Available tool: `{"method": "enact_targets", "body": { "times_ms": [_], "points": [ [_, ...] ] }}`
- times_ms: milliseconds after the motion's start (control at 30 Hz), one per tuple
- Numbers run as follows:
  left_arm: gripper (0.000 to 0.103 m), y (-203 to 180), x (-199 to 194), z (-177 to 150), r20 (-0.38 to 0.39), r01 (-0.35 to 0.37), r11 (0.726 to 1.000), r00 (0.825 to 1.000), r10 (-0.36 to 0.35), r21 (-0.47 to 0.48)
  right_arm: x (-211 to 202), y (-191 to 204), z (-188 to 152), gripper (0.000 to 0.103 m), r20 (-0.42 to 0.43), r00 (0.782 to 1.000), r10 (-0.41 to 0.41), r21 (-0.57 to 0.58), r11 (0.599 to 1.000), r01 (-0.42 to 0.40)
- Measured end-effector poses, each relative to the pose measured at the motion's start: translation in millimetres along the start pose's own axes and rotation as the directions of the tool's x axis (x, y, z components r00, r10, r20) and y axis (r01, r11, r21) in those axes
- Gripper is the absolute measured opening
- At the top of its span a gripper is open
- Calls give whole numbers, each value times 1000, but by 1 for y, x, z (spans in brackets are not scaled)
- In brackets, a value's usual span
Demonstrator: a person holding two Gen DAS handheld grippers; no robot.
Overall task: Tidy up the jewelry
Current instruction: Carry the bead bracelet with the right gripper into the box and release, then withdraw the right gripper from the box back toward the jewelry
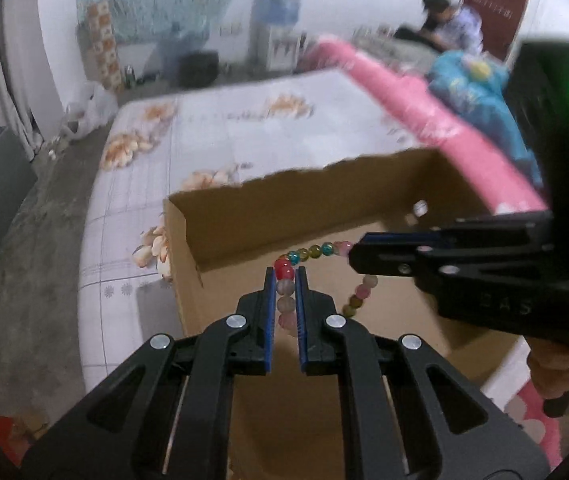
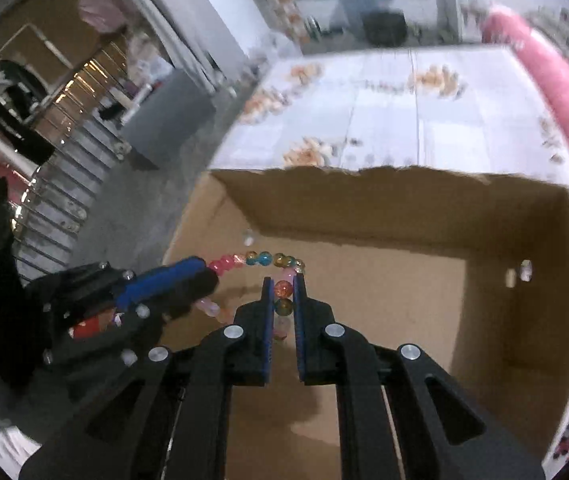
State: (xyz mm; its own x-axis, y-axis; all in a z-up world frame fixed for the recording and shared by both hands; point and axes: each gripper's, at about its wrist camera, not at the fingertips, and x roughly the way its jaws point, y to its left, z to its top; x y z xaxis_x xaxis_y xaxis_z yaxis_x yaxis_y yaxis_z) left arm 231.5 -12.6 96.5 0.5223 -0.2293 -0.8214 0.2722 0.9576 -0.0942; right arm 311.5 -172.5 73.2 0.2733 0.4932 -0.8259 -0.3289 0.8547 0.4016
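A bracelet of multicoloured beads [image 1: 312,253] hangs between both grippers above an open cardboard box [image 1: 244,216]. My left gripper [image 1: 285,276] is shut on its pink and grey beads. My right gripper [image 1: 354,258] comes in from the right and grips the other end. In the right wrist view my right gripper [image 2: 283,282] is shut on orange and green beads of the bracelet [image 2: 262,259], and the left gripper [image 2: 208,272] holds the pink end at the left. The box [image 2: 384,200] lies below, its brown floor showing.
The box sits on a bed with a white floral sheet [image 1: 224,120]. A pink rolled blanket [image 1: 424,112] runs along the right. A concrete floor [image 1: 24,260] lies to the left. A person [image 1: 452,20] sits far back. Small pale items [image 2: 524,270] lie in the box.
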Motion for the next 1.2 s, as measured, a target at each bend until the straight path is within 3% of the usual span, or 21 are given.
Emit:
{"method": "enact_targets", "body": {
  "times_ms": [167, 267, 433, 633, 767, 833, 933, 967, 1067, 1200],
  "points": [
    [9, 7, 40, 7, -106, -84, 996, 990, 88, 42, 40, -13, 20, 10, -85, 996, -12, 54, 998, 16],
    [11, 4, 43, 9, -101, -106, 993, 989, 110, 46, 50, -21, 25, 11, -99, 995, -11, 90, 996, 20],
    [17, 8, 31, 8, -49, -108, 994, 993, 109, 21, 48, -30, 31, 11, -77, 997, 2, 111, 994, 6],
    [35, 15, -19, -5, 62, -81, 996, 995, 83, -22, -17, -27, 7, 11, 73, 996, 43, 79, 996, -49],
    [61, 28, -71, -37, 172, -57, 995, 983, 72, -87, -101, -19, -48, 16, 277, 959, 64, -4, 998, -65],
    [72, 37, -85, -56, 201, -37, 989, 977, 66, -144, -134, -27, -75, 36, 375, 927, 23, 6, 1000, -28],
    [77, 52, -88, -84, 204, 51, 965, 979, 3, -258, -171, -64, -119, 50, 491, 866, -96, 128, 991, 37],
    [78, 55, -82, -90, 189, 85, 955, 981, -31, -284, -171, -77, -126, 51, 491, 865, -108, 168, 985, 28],
    [78, 57, -48, -98, 117, 156, 920, 986, -122, -359, -146, -123, -141, 51, 405, 910, -91, 322, 945, -49],
    [78, 45, -17, -96, 86, 211, 899, 978, -193, -384, -108, -139, -149, 51, 323, 945, -56, 374, 925, -73]
  ]
}}
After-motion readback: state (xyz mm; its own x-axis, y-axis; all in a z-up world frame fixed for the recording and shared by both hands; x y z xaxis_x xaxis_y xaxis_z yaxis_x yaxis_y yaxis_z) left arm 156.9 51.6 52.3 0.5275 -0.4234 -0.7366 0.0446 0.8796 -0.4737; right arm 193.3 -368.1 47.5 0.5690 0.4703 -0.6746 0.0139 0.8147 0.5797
